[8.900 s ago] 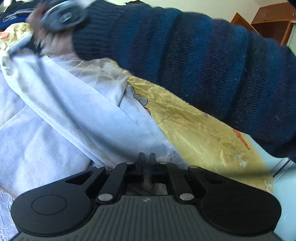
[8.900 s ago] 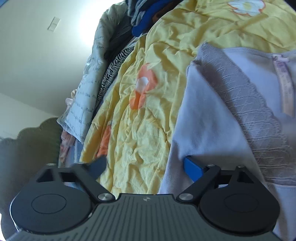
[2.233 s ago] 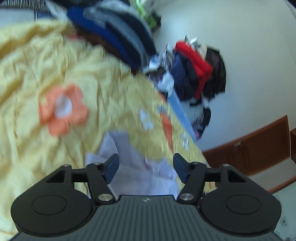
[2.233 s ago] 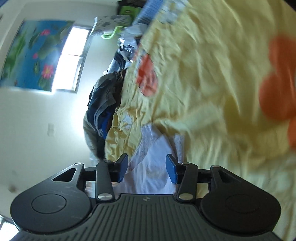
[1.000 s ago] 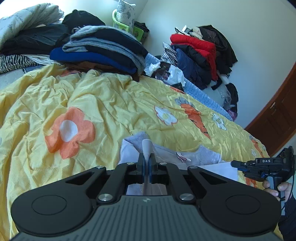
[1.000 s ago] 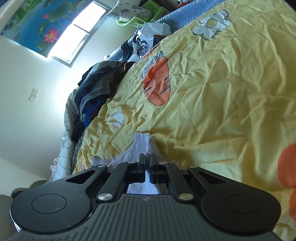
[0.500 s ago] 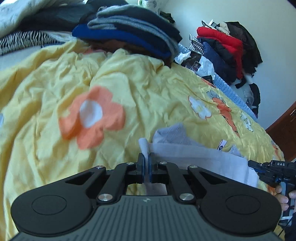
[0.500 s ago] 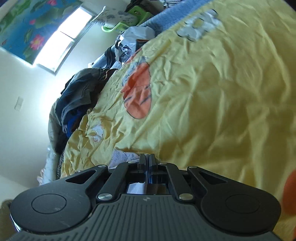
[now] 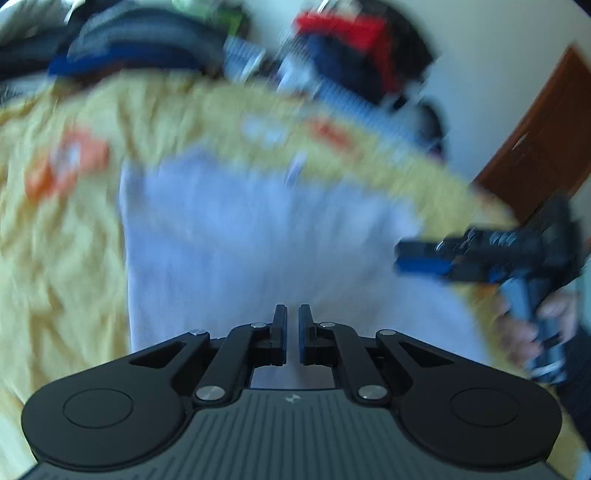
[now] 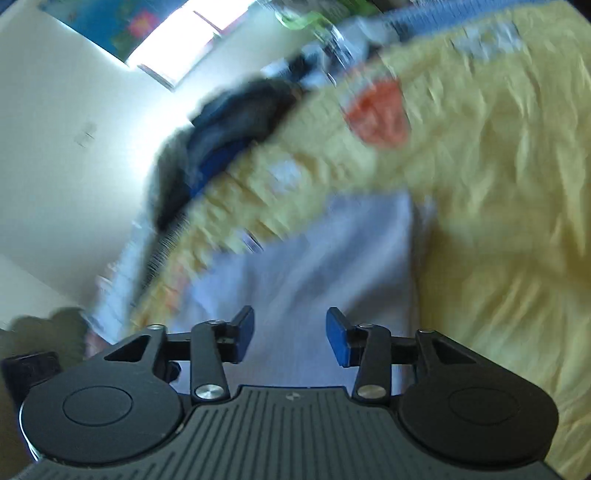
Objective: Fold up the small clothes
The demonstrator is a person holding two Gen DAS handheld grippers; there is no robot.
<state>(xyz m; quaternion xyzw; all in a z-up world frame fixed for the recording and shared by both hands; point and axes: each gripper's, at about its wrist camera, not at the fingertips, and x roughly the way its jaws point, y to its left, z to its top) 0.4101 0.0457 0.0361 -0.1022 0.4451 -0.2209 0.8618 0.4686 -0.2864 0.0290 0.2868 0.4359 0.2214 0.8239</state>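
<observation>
Since a second ago the lilac garment [image 9: 266, 243] has dropped flat at centre frame on the yellow bedspread [image 9: 66, 229]. Right gripper [image 10: 290, 334] jaws are opening, nothing between; left gripper [image 9: 291, 332] jaws are nearly closed, cloth between unclear. A snagged pad could drag the fold apart.

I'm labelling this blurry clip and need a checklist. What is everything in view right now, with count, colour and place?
small garment: one, pale lilac, spread flat on the bedspread under both grippers
bedspread: one, yellow with orange and white prints, covering the bed
folded clothes stack: one, grey, black and blue, far edge of the bed
clothes heap: one, red and navy, against the far wall
door: one, brown wood, right side of the left wrist view
window: one, bright, high on the wall
left gripper: black, jaws nearly closed, nothing visibly held
right gripper: black with blue pads, jaws opening, nothing pinched
hand: one, holding the right gripper's handle
</observation>
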